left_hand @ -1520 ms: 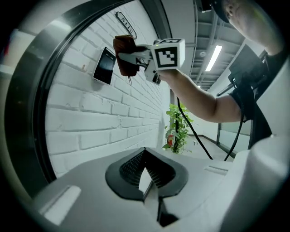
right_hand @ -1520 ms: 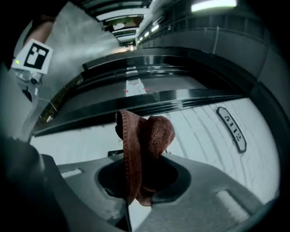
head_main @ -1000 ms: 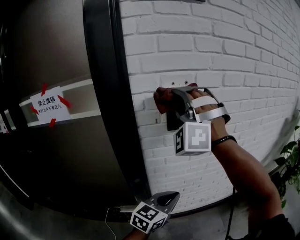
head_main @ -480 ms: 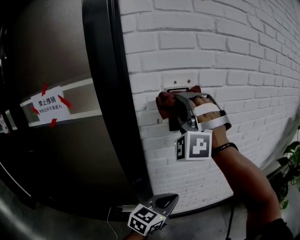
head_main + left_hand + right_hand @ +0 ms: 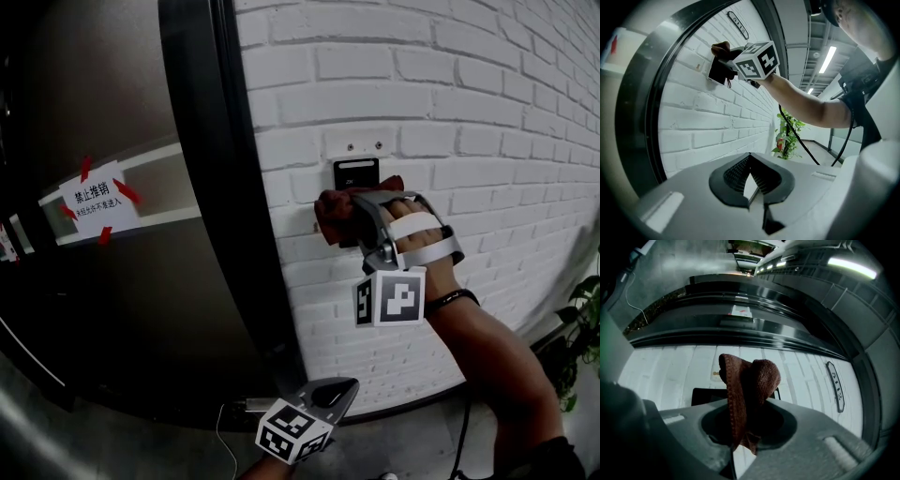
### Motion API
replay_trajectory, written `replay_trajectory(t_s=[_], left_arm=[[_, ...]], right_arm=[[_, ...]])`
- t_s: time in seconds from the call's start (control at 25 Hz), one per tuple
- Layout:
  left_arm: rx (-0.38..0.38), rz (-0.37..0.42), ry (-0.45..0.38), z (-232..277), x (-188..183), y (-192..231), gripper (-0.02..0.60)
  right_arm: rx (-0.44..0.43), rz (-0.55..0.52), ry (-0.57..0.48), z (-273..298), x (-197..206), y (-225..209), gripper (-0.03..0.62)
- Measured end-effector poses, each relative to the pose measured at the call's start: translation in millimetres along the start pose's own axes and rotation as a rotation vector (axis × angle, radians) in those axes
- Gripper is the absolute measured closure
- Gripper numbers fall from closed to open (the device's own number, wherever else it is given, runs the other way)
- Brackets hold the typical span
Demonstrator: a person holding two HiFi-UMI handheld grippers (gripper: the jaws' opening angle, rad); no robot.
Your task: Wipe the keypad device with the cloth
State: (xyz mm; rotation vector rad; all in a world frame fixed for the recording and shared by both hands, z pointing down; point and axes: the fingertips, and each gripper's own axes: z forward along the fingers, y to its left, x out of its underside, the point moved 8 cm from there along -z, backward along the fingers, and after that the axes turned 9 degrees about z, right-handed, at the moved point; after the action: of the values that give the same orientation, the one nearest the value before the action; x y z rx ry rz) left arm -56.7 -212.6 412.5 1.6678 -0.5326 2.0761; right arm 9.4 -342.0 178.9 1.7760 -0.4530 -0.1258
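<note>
Wipe stroke has slid downward.
Jaws of the right gripper [image 5: 743,427] clamp the rust-brown woven cloth [image 5: 749,380], now lower on the black wall-mounted keypad device [image 5: 356,173], whose top has come bare: this pass looks nearly done. The left gripper [image 5: 752,187], jaws together and empty, hangs low.

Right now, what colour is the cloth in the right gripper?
Reddish-brown woven cloth; clearest in the right gripper view.

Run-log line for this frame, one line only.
phase: wipe | right hand-held gripper: shut on cloth, cloth against keypad device, its top showing | left hand-held gripper: shut, empty, held low
</note>
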Motion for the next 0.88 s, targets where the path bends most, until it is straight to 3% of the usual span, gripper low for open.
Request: replay_trajectory(t_s=[0.56,0.88], left_arm=[[-0.015,-0.012,0.002,-2.1,4.1,-1.6,0.566],[-0.018,-0.016,-0.001,-3.5,3.4,-2.7,0.566]], right_arm=[[-0.059,0.036,-0.006,-9.9,10.6,42.0,0.542],[-0.096,0.031,0.006,-18.3,8.4,45.5,0.542]])
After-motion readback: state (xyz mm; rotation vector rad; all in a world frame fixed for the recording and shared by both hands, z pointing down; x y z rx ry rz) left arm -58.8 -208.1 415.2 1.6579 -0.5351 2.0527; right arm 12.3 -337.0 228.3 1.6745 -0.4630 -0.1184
